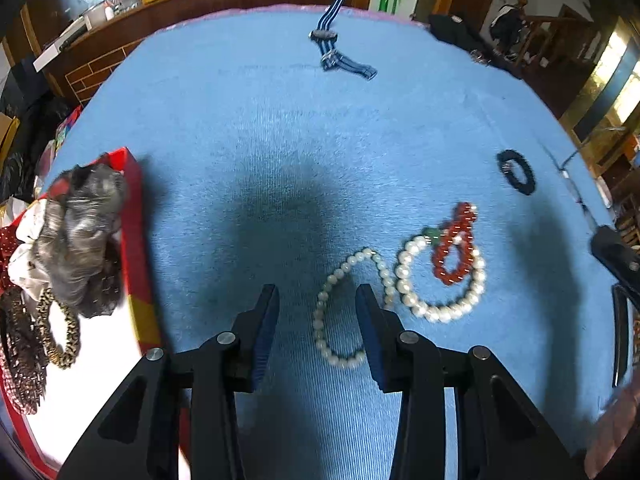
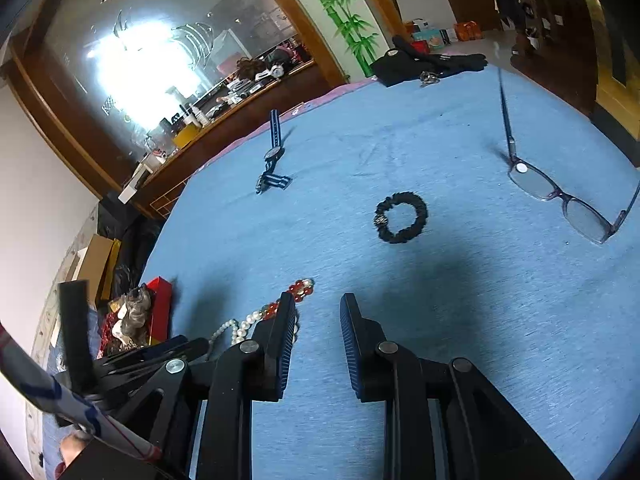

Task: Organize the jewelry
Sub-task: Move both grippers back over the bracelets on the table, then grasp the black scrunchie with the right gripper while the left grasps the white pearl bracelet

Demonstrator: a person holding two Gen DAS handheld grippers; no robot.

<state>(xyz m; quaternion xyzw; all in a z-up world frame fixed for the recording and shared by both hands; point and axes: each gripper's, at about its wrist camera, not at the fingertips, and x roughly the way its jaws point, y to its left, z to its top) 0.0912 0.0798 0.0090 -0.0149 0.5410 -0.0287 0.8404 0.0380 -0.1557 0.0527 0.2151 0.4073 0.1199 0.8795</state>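
A white pearl necklace [image 1: 404, 284] lies looped on the blue cloth, with a red bead bracelet [image 1: 454, 246] on top of it. My left gripper [image 1: 316, 312] is open just above the cloth, its jaws around the necklace's near loop. A red box [image 1: 134, 240] at the left holds scrunchies and chains. A black scrunchie [image 2: 401, 217] and a blue striped watch [image 2: 273, 152] lie further off. My right gripper [image 2: 318, 320] is open and empty over bare cloth, with the beads [image 2: 298, 289] to its left.
Glasses [image 2: 560, 196] lie open at the right of the cloth. A black garment [image 2: 424, 62] and keys sit at the far edge. The cloth-covered table [image 1: 280, 120] is round; a wooden shelf with clutter stands behind it.
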